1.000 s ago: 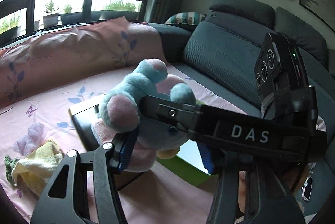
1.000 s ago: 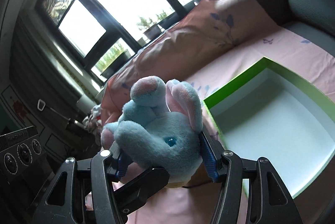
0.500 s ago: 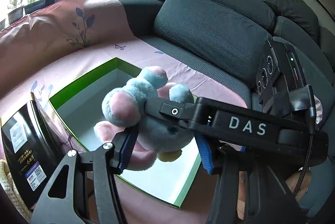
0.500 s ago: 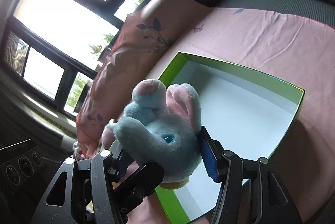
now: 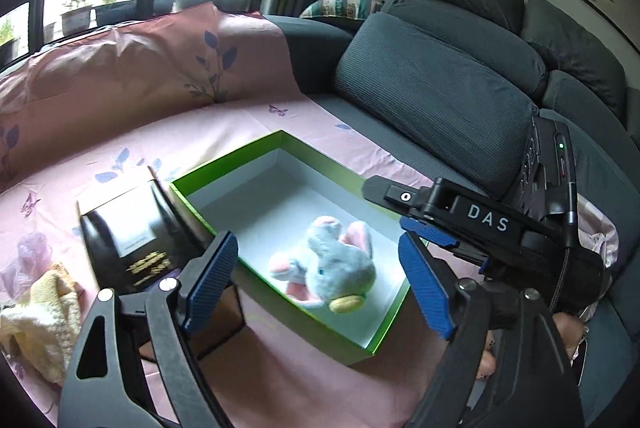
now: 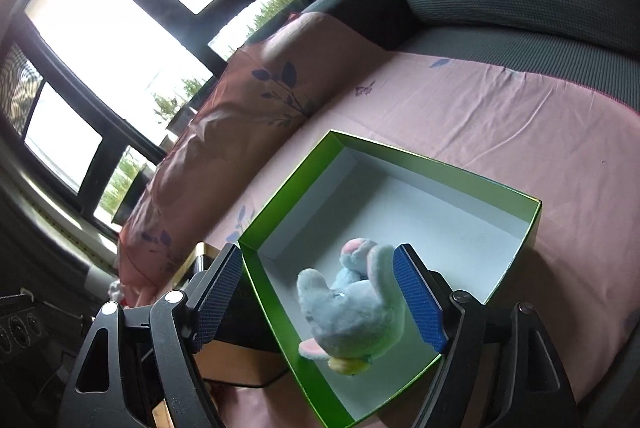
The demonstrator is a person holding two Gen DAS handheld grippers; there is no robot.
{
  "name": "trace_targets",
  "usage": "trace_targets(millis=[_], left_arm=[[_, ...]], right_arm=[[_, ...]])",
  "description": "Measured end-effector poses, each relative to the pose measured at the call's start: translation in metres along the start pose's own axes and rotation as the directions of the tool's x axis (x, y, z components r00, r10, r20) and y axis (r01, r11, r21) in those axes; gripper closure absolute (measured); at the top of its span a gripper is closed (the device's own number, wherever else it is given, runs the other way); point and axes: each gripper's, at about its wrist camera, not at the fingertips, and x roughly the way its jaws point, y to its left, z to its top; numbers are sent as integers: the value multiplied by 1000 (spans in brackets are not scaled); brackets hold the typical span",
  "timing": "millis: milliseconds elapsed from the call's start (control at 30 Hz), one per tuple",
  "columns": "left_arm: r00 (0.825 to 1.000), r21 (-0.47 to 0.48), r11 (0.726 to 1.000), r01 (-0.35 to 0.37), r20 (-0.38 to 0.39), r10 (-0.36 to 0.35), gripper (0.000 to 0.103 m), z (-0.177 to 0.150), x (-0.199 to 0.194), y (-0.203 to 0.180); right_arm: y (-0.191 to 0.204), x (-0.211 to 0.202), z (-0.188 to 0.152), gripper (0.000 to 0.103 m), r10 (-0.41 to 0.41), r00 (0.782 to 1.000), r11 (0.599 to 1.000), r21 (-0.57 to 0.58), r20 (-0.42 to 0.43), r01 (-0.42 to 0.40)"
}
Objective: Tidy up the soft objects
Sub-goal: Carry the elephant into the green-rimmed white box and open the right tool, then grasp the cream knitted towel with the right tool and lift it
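A blue and pink plush bunny (image 5: pixel 330 266) lies on the white floor of an open green box (image 5: pixel 276 143) on the pink sheet. It also shows in the right wrist view (image 6: pixel 352 312), inside the same box (image 6: pixel 532 224). My left gripper (image 5: pixel 316 292) is open and empty above the box's near side. My right gripper (image 6: pixel 320 304) is open and empty just above the bunny. The right gripper also shows in the left wrist view (image 5: pixel 424 234), at the box's right edge.
A black box (image 5: pixel 128 232) stands against the green box's left side. Yellow cloth (image 5: pixel 36 316) and a purple item (image 5: pixel 30 248) lie at the far left. A grey sofa back (image 5: pixel 440 83) runs along the right. A pink pillow (image 5: pixel 132 67) lies behind.
Both grippers held the bunny over the sheet, then over the box. Now both have opened and the bunny lies inside the green box.
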Motion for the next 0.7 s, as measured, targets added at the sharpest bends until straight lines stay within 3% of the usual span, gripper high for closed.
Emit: trace_targets(millis=[133, 267, 333, 433, 467, 567, 700], left_arm=[[993, -84, 991, -102, 52, 107, 13, -7, -49, 32], [963, -179, 955, -235, 89, 254, 2, -26, -102, 69], [937, -231, 921, -315, 82, 341, 2, -40, -124, 89], [882, -307, 847, -434, 46, 468, 2, -66, -150, 117], [870, -335, 825, -455, 32, 492, 2, -76, -159, 126], [854, -405, 778, -481, -13, 521, 2, -108, -177, 151], [806, -457, 692, -558, -99, 584, 2, -144, -191, 171]], right_arm=[[21, -14, -2, 17, 45, 999, 997, -58, 25, -43], [51, -27, -9, 16, 63, 998, 987, -150, 20, -60], [69, -30, -16, 16, 76, 997, 979, -190, 1, -75], [98, -26, -33, 16, 109, 992, 960, -251, -61, -121], [109, -23, -40, 16, 109, 990, 954, -270, -88, -129], [141, -12, -66, 16, 106, 977, 928, -334, -185, -164], [181, 5, -106, 16, 104, 951, 884, -411, -290, -223]])
